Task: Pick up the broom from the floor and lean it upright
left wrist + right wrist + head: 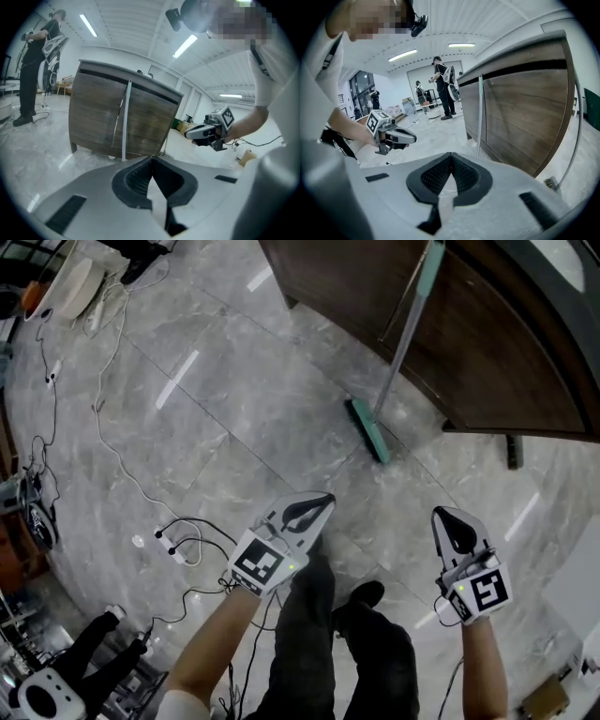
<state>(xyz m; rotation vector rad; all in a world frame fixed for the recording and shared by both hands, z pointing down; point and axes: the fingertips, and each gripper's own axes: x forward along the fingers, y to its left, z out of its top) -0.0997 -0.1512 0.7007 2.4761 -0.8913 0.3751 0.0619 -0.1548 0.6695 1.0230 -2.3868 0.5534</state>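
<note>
Already standing: the broom leans on the cabinet, and both my claws are empty

Nearest to me, my left claw is pressed together with nothing between its pads. My right claw is the same, tips meeting on air. Both hover above the grey floor just ahead of my legs, apart from each other and touching nothing.

Further out, the broom is not lying down. Its green brush head rests on the floor. Its handle rises steeply from there, tilted away from me, so the upper part lies against the front of the dark wooden cabinet. The long axis therefore runs floor to cabinet, close to upright.

From my claws the broom lies straight ahead, roughly between the two. In the head view the brush head sits closer to the left claw's tips than to the right's, so I judge the left hand the nearer one, though not by much. Each gripper view shows the pale handle just off the line of its own jaws, well beyond the tips.

To my eye the job reads as finished: the broom is off the floor and propped. Any move from here turns on keeping clear of that leaning handle, since a sideways nudge could slide it along the cabinet front.

Farthest off, to my left, loose cables trail across the floor, well away from the broom.
</note>
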